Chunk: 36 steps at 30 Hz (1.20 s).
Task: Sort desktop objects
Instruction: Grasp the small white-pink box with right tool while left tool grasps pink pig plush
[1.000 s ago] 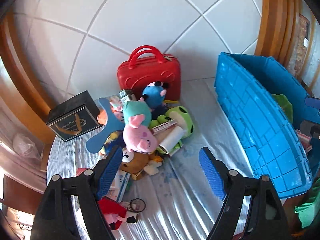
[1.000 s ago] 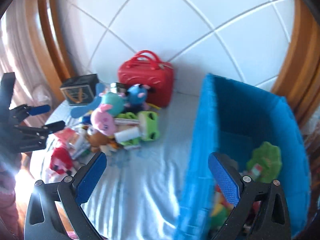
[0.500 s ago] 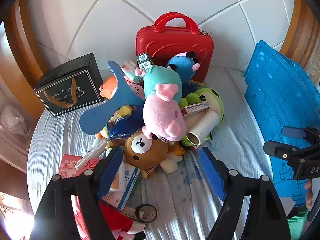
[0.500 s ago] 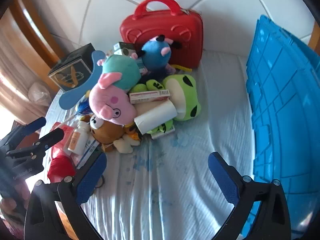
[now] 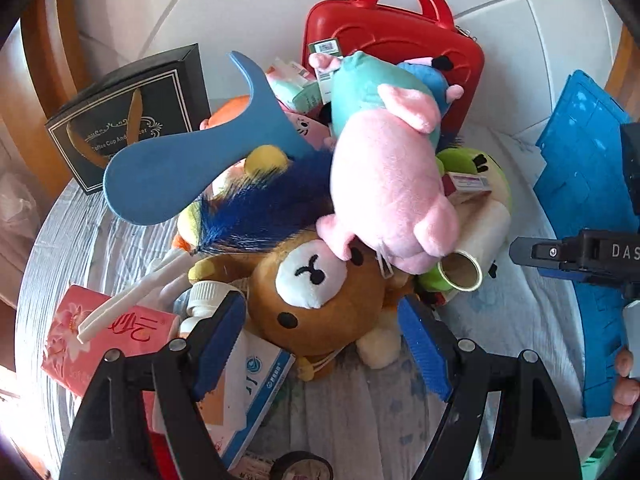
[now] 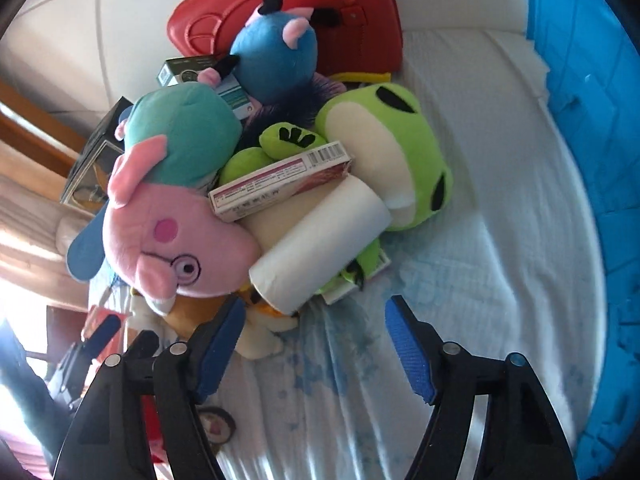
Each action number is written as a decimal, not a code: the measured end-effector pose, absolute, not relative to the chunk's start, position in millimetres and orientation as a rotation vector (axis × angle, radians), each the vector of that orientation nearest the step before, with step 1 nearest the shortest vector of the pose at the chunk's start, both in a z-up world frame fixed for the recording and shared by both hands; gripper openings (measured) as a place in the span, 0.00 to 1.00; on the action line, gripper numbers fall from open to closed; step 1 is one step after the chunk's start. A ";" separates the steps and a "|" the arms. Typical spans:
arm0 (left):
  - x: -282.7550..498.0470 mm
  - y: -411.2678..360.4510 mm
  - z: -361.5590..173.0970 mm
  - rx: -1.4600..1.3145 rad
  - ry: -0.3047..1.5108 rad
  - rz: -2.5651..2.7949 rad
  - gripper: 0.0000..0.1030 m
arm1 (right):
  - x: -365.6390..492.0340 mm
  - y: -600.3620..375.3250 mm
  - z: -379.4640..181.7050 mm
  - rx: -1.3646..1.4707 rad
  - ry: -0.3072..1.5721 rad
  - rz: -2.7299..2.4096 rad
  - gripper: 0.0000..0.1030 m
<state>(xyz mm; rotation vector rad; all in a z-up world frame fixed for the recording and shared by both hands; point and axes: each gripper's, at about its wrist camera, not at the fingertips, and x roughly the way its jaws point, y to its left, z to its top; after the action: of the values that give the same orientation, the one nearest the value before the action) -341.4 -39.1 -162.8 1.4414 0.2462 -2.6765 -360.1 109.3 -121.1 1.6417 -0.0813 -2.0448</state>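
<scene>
A heap of toys and boxes lies on the round cloth-covered table (image 5: pixel 500 320). My left gripper (image 5: pixel 324 344) is open, its jaws either side of a brown bear plush (image 5: pixel 316 300). A pink pig plush (image 5: pixel 388 192) lies on the bear. My right gripper (image 6: pixel 316 344) is open just in front of a white paper roll (image 6: pixel 320 244), with the pig (image 6: pixel 168 236), a green frog plush (image 6: pixel 392 152) and a flat carton (image 6: pixel 280 180) behind. The right gripper also shows at the right edge of the left wrist view (image 5: pixel 560 256).
A blue plastic crate (image 6: pixel 592 120) stands on the right, a red case (image 5: pixel 392 40) at the back and a black gift box (image 5: pixel 132 116) on the left. A pink tissue pack (image 5: pixel 104 340), a white box (image 5: pixel 248 392) and a blue fan-like paddle (image 5: pixel 188 168) lie nearby.
Both grippers have moved down and in toward the heap. The left now straddles the bear; the right has swung from the crate to the paper roll.
</scene>
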 end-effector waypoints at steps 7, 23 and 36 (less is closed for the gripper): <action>-380.8 -51.1 -205.0 1.552 0.325 -2.618 0.76 | -387.3 83.2 -157.6 1.695 -0.111 -2.000 0.79; -327.1 -22.2 -210.7 1.658 0.315 -2.613 0.31 | -355.5 130.2 -178.9 1.740 0.151 -2.076 0.44; -353.7 -21.8 -111.9 1.405 0.265 -2.749 0.68 | -331.7 155.7 -119.9 1.599 0.084 -2.155 0.52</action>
<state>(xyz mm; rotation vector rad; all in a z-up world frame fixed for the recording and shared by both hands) -353.7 -21.8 -111.9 1.4051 0.2652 -2.7490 -331.7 155.7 -119.9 1.5987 0.0837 -2.1554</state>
